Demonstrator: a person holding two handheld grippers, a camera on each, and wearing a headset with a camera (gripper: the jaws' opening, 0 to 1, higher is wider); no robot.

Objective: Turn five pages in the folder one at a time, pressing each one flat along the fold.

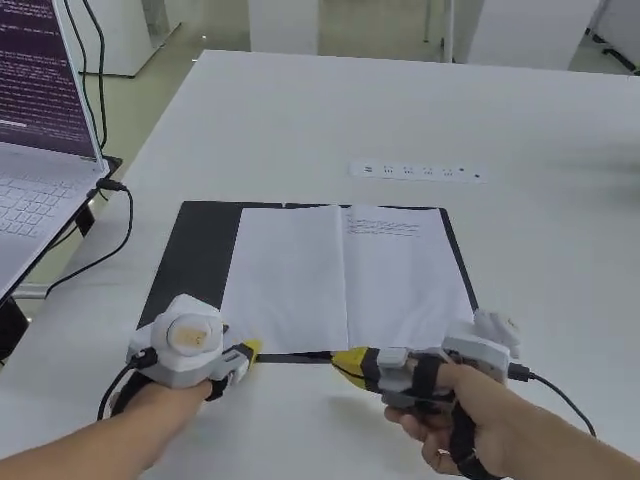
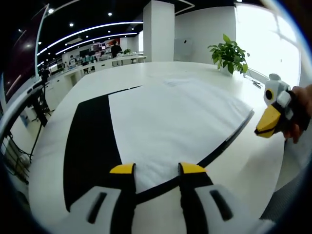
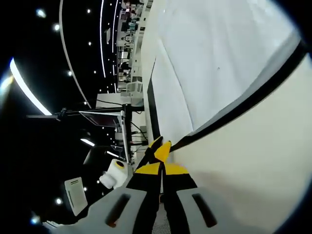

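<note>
The folder (image 1: 200, 260) lies open on the white table, its black cover showing left of the white pages (image 1: 300, 280). A page with a few printed lines (image 1: 400, 260) is on the right. My left gripper (image 1: 246, 352) rests at the folder's front edge, left of the fold. In the left gripper view its yellow-tipped jaws (image 2: 157, 168) stand open over the page's near edge (image 2: 161, 126). My right gripper (image 1: 342, 362) points left at the front edge near the fold. It is shut with nothing seen between its tips (image 3: 162, 150).
An open laptop (image 1: 35, 150) stands at the left table edge, with a black cable (image 1: 118, 230) running toward the folder. A white power strip (image 1: 415, 171) lies behind the folder. A potted plant (image 2: 229, 53) stands far off.
</note>
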